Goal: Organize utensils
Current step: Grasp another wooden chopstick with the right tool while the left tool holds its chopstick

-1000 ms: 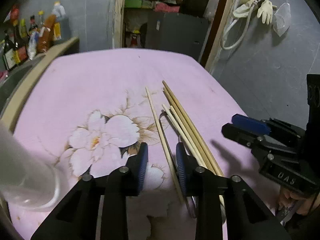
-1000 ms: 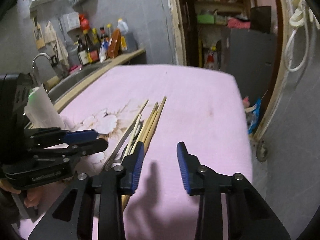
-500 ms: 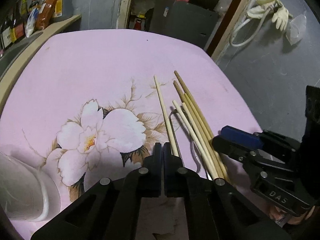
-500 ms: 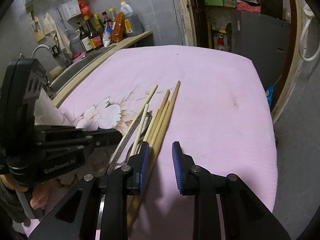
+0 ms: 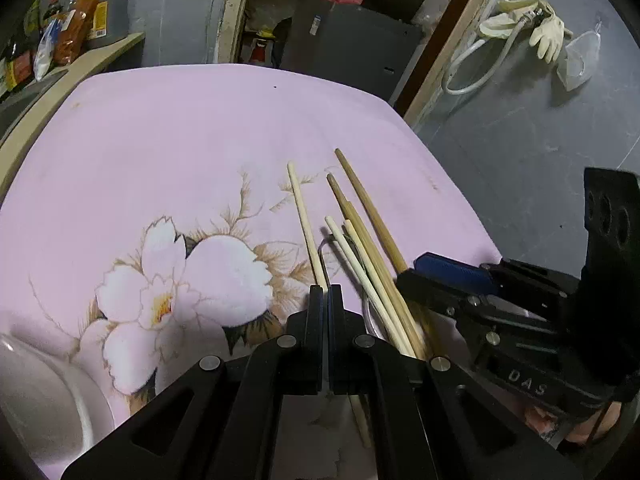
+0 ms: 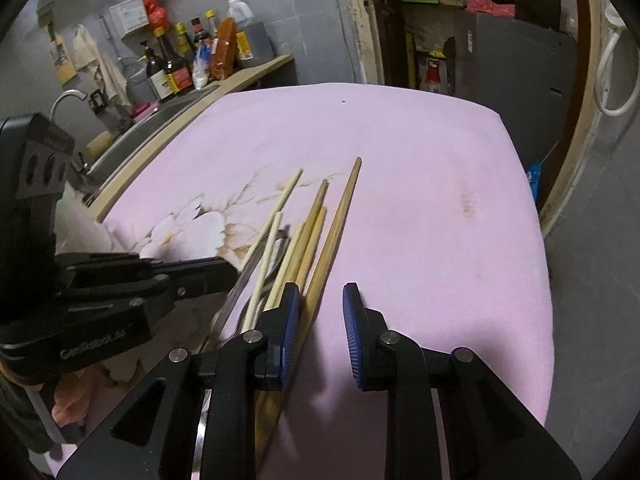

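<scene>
Several chopsticks (image 5: 360, 232) lie side by side on the pink flowered cloth (image 5: 160, 152), some pale, some darker wood, over a metal utensil (image 5: 326, 248) that they partly hide. My left gripper (image 5: 325, 292) is shut on the leftmost pale chopstick (image 5: 302, 216), near its lower part. My right gripper (image 6: 320, 320) is open, its left finger over the darker chopsticks (image 6: 320, 240), its right finger over bare cloth. The right gripper also shows in the left wrist view (image 5: 452, 276).
A white bowl or cup (image 5: 36, 400) stands at the near left. A counter with a sink (image 6: 120, 136) and bottles (image 6: 176, 64) runs along the left. The table's right edge (image 6: 536, 240) drops to the grey floor.
My left gripper closed on the leftmost pale chopstick and moved forward. My right gripper narrowed a little and moved down closer to the darker chopsticks.
</scene>
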{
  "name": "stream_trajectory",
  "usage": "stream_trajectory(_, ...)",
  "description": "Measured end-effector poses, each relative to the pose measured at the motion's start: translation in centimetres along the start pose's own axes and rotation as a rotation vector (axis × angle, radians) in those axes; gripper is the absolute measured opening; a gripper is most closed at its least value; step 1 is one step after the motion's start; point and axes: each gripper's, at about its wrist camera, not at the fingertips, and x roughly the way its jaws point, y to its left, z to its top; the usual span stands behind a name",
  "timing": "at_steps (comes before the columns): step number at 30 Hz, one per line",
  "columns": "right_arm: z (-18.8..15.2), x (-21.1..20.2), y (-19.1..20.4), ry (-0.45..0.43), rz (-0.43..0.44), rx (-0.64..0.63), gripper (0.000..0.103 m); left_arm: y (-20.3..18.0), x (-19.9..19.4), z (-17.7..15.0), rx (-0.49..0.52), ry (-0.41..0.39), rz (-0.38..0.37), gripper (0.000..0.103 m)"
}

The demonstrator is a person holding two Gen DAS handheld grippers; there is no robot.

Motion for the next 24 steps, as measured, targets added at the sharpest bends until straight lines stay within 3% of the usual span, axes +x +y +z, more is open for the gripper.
stream_trajectory(7,-0.1,-0.7,-0.1,-0.011,-0.013,-0.026,0.009,-0.3,0.9,1.3,0.005,0.009,0.012,0.001)
stream_trajectory(24,1.0,0.9,-1.0,0.012,-0.015,0.026,0.009,1.6,3.5,6.1,-0.127,0.051,-0.005,0.003)
